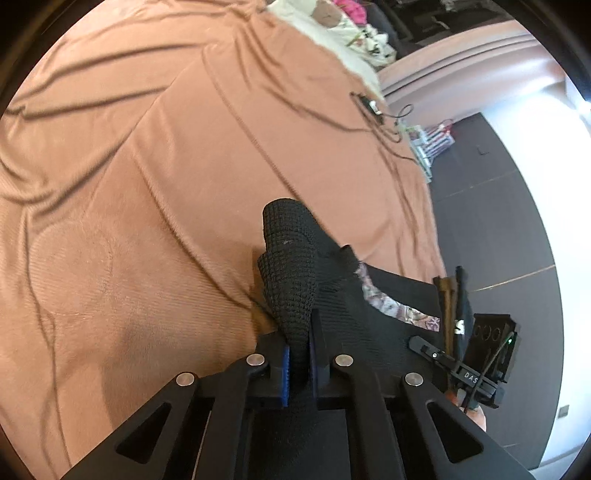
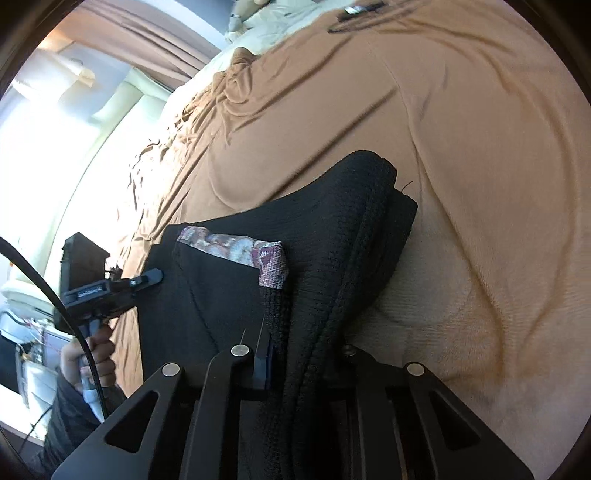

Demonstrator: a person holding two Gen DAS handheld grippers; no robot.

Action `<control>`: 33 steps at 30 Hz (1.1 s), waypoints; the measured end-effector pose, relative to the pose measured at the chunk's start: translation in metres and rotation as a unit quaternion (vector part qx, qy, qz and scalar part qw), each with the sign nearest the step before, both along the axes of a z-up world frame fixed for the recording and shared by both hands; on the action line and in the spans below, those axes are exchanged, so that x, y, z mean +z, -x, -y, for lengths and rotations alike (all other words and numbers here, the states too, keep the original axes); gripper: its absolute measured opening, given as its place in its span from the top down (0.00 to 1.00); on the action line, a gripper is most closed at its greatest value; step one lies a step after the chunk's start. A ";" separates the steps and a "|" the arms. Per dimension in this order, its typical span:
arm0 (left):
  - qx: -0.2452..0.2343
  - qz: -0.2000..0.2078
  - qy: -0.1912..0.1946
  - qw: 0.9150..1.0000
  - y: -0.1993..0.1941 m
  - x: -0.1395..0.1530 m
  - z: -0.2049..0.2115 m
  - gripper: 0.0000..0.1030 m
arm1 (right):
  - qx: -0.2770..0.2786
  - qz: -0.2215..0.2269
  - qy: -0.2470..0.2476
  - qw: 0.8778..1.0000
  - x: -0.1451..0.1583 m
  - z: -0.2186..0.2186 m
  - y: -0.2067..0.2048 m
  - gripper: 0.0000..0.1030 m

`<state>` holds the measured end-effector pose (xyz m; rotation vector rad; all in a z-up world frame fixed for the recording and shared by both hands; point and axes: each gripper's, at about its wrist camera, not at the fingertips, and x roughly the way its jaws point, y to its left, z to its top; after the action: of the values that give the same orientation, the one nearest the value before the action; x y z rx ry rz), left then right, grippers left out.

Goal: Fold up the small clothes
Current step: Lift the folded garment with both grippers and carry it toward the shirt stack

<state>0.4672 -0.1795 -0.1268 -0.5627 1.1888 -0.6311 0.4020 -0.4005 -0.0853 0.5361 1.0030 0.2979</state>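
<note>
A small black knitted garment [image 1: 295,273] with a patterned pink-and-grey band [image 1: 391,304] hangs above a tan bed cover [image 1: 147,184]. My left gripper [image 1: 300,363] is shut on a bunched edge of the garment, between its blue pads [image 1: 285,369]. My right gripper [image 2: 295,354] is shut on another edge of the same garment [image 2: 332,240], whose folds drape over and hide the right finger. The patterned band [image 2: 236,251] shows in the right wrist view. Each gripper appears in the other's view, the right one [image 1: 461,369] and the left one [image 2: 110,288], both at the garment's edge.
The tan cover [image 2: 480,147] fills most of both views. A small device with a black cable [image 1: 373,107] lies on it far away. Pale bedding and mixed clothes [image 1: 354,33] lie at the far end. Dark floor [image 1: 498,221] runs beside the bed.
</note>
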 end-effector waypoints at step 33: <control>0.034 0.177 0.073 0.981 0.165 0.185 -0.092 0.94 | 0.037 0.217 0.091 0.971 0.180 -0.087 0.239 0.90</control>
<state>0.3020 -0.0871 0.0581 -0.5836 0.7909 -0.7287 0.1627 -0.3131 0.0946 0.2502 0.6170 0.3661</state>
